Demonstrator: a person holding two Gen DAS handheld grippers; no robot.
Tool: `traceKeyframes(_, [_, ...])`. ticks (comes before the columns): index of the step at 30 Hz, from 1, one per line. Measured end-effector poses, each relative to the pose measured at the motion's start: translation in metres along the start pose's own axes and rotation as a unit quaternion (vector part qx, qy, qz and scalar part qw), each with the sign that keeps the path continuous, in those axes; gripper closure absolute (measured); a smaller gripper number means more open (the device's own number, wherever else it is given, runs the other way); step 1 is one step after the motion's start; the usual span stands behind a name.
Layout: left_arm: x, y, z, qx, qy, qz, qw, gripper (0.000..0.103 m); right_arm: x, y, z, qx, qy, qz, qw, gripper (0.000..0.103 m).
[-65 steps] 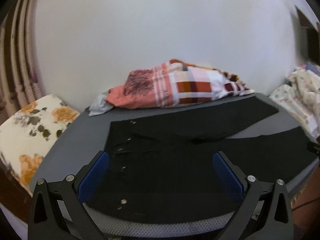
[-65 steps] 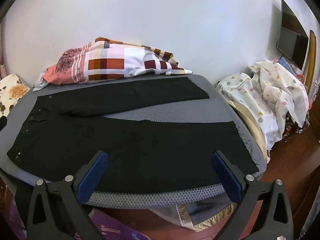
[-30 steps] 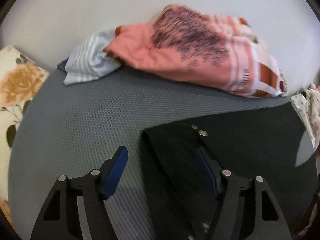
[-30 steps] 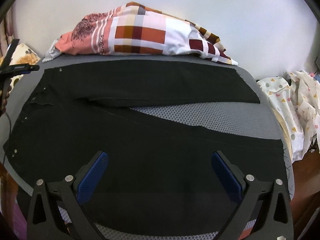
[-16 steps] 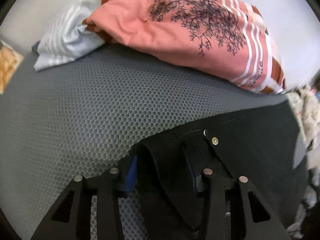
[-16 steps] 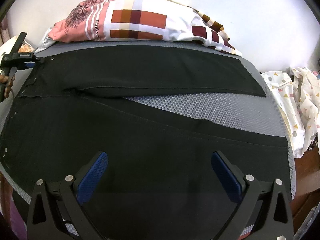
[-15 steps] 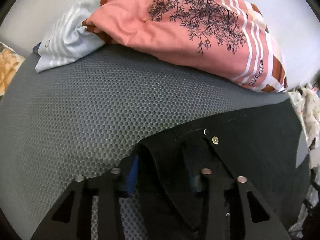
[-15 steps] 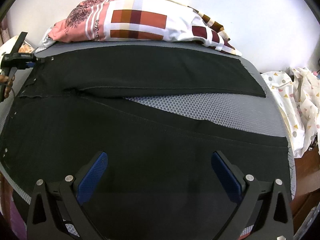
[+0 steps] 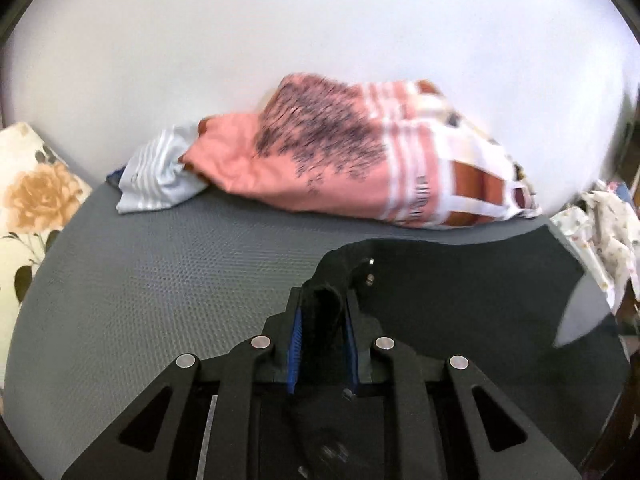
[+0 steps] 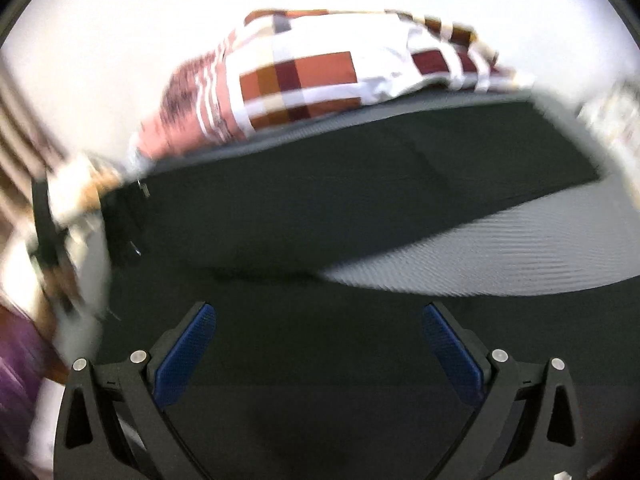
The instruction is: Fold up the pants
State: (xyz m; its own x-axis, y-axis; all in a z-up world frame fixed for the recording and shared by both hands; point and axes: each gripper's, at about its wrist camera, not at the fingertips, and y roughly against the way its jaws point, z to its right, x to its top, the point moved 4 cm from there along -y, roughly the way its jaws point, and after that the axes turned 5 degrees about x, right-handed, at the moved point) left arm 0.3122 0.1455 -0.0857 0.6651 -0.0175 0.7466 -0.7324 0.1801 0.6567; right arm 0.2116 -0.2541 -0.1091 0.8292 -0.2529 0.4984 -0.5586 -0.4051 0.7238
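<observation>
- On the grey mesh bed, our left gripper has its fingers pinching the corner of the black pants at the waistband; the jaws have just been closing, and the cloth is bunched between the blue pads
- The pinched corner stands up off the bed, with two small metal rivets showing just beyond the fingertips
- From the left wrist view, the rest of the pants spreads to the right across the bed, and a patch of grey mesh shows at their right edge
- Behind them, a pink and checked blanket lies against the white wall, with a striped pale cloth touching its left end and a floral cushion at the far left
- In the blurred right wrist view, our right gripper hovers over the pants with its fingers spread wide and nothing between them
- There the pants lie flat, both legs running right, with a wedge of grey mesh between them
- A spotted white cloth lies off the bed's right side
</observation>
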Motion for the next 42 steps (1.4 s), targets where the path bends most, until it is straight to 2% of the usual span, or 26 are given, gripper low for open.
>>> traceKeyframes(2, [-0.011, 0.019, 0.013, 0.0, -0.011, 0.014, 0.9999, 0.084, 0.025, -0.012, 0.014, 0.045, -0.057, 0.002, 0.997, 0.0])
traceKeyframes(5, [-0.028, 0.044, 0.03, 0.001, -0.021, 0.032, 0.9993, 0.084, 0.061, -0.033, 0.028, 0.084, -0.109, 0.0, 0.991, 0.0])
traceKeyframes(9, [-0.049, 0.071, 0.041, -0.008, -0.005, 0.043, 0.999, 0.084, 0.099, -0.068, 0.032, 0.095, -0.128, -0.014, 0.987, 0.0])
traceKeyframes(13, [-0.065, 0.089, 0.047, -0.015, 0.017, 0.049, 0.9986, 0.084, 0.12, -0.103, 0.035, 0.129, -0.17, -0.038, 0.976, 0.0])
traceKeyframes(17, [-0.079, 0.093, 0.053, -0.02, 0.024, 0.036, 0.9989, 0.084, 0.128, -0.133, 0.036, 0.156, -0.218, -0.063, 0.961, 0.002])
traceKeyframes(19, [-0.083, 0.091, 0.054, -0.021, 0.026, 0.029, 0.999, 0.084, 0.129, -0.145, 0.032, 0.159, -0.223, -0.075, 0.959, 0.012])
traceKeyframes(20, [-0.086, 0.09, 0.054, -0.02, 0.028, 0.027, 0.999, 0.084, 0.129, -0.15, 0.031, 0.151, -0.216, -0.08, 0.961, 0.025])
traceKeyframes(21, [-0.087, 0.089, 0.053, -0.021, 0.031, 0.024, 0.999, 0.084, 0.129, -0.154, 0.029, 0.143, -0.206, -0.086, 0.964, 0.049])
traceKeyframes(22, [-0.088, 0.087, 0.053, -0.021, 0.032, 0.021, 0.9991, 0.084, 0.128, -0.158, 0.028, 0.132, -0.197, -0.094, 0.967, 0.064])
traceKeyframes(23, [-0.088, 0.087, 0.052, -0.019, 0.032, 0.019, 0.9991, 0.084, 0.127, -0.163, 0.026, 0.126, -0.194, -0.101, 0.968, 0.087])
traceKeyframes(24, [-0.089, 0.088, 0.051, -0.017, 0.032, 0.018, 0.9992, 0.084, 0.124, -0.164, 0.024, 0.126, -0.19, -0.103, 0.968, 0.093])
traceKeyframes(27, [-0.09, 0.094, 0.045, -0.012, 0.035, 0.016, 0.9992, 0.084, 0.116, -0.142, 0.007, 0.122, -0.142, -0.072, 0.98, 0.095])
traceKeyframes(30, [-0.096, 0.102, 0.036, -0.007, 0.042, 0.009, 0.9991, 0.084, 0.099, -0.103, -0.002, 0.145, -0.132, -0.037, 0.98, 0.095])
traceKeyframes(33, [-0.107, 0.111, 0.029, 0.001, 0.044, -0.002, 0.999, 0.084, 0.071, -0.065, -0.011, 0.157, -0.129, -0.022, 0.979, 0.095])
traceKeyframes(37, [-0.127, 0.124, 0.024, 0.015, 0.049, -0.016, 0.9986, 0.084, 0.022, -0.033, -0.016, 0.158, -0.124, -0.028, 0.979, 0.095])
traceKeyframes(42, [-0.155, 0.132, 0.019, 0.026, 0.052, -0.037, 0.9976, 0.084, -0.053, -0.01, -0.013, 0.142, -0.12, -0.066, 0.98, 0.095])
